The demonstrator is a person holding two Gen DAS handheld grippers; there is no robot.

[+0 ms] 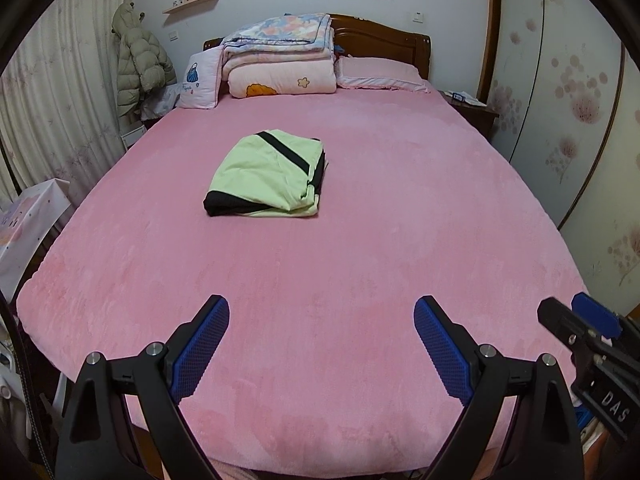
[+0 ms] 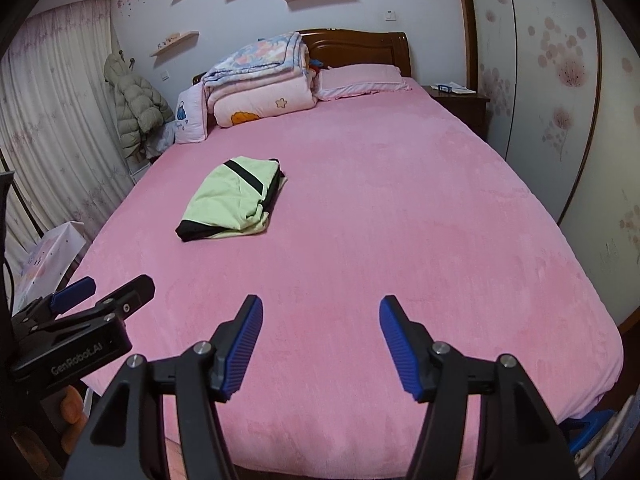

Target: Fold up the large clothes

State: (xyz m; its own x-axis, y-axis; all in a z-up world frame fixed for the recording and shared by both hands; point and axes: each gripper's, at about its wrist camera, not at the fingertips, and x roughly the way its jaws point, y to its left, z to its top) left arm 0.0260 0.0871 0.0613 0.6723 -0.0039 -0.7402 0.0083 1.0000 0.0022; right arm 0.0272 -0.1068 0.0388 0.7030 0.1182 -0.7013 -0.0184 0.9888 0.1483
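Note:
A light green garment with black stripes (image 1: 266,174) lies folded in a compact bundle on the pink bed (image 1: 360,240), left of its middle. It also shows in the right wrist view (image 2: 230,200). My left gripper (image 1: 322,308) is open and empty above the bed's near edge, well short of the garment. My right gripper (image 2: 322,306) is open and empty, also near the foot of the bed. Each gripper shows at the edge of the other's view: the right one (image 1: 576,320) and the left one (image 2: 116,292).
Folded quilts (image 1: 280,60) and pink pillows (image 1: 380,74) are stacked at the wooden headboard. A puffy coat (image 1: 140,64) hangs by the curtain on the left. A nightstand (image 2: 460,98) and a flowered wardrobe (image 2: 560,100) stand on the right.

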